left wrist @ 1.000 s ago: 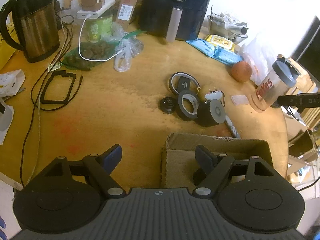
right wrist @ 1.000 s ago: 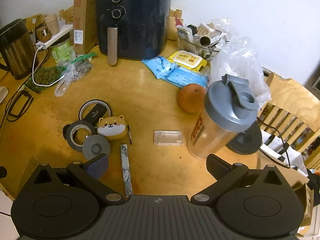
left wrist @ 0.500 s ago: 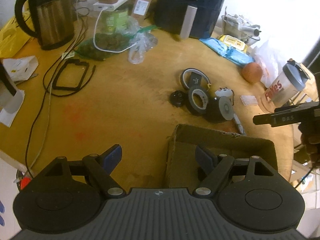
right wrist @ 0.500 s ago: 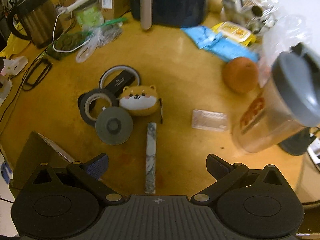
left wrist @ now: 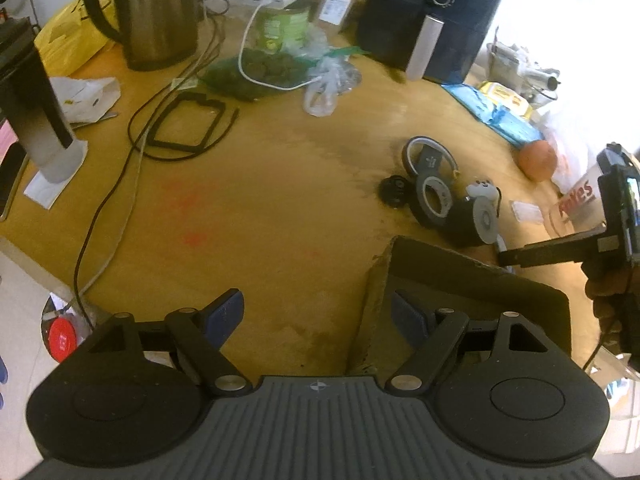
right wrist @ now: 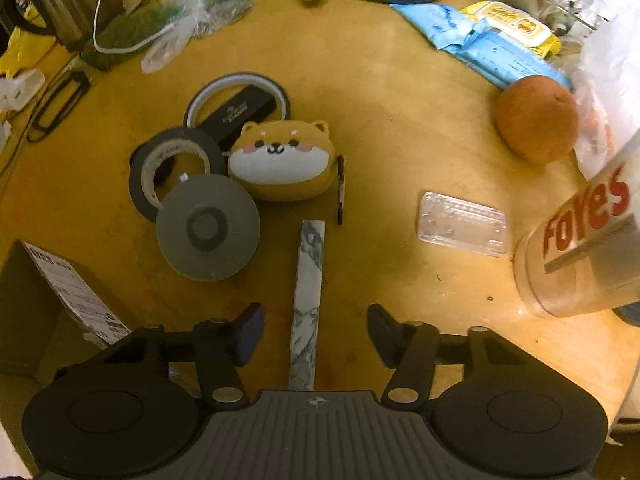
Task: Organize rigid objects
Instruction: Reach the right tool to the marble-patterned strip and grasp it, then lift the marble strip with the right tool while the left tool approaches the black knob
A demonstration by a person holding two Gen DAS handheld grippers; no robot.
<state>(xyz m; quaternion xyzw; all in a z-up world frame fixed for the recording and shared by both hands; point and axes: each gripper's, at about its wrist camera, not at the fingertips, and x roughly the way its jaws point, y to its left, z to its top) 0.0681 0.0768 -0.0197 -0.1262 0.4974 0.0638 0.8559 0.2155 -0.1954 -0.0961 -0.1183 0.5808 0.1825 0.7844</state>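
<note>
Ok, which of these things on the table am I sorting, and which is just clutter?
For the job:
- marble-patterned flat bar, between the right gripper pads, untouched
- orange dog-face case
- grey round disc
- black tape roll
- clear plastic rectangular case
- brown cardboard box

Lying about:
- steel kettle
- black air fryer
- orange fruit
- blue wipes packs

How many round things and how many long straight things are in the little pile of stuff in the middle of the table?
Round: 3, the black tape roll, the grey disc, the thin ring.
Long and straight: 3, the marble stick, the black bar, the small pen.
Total: 6.
</note>
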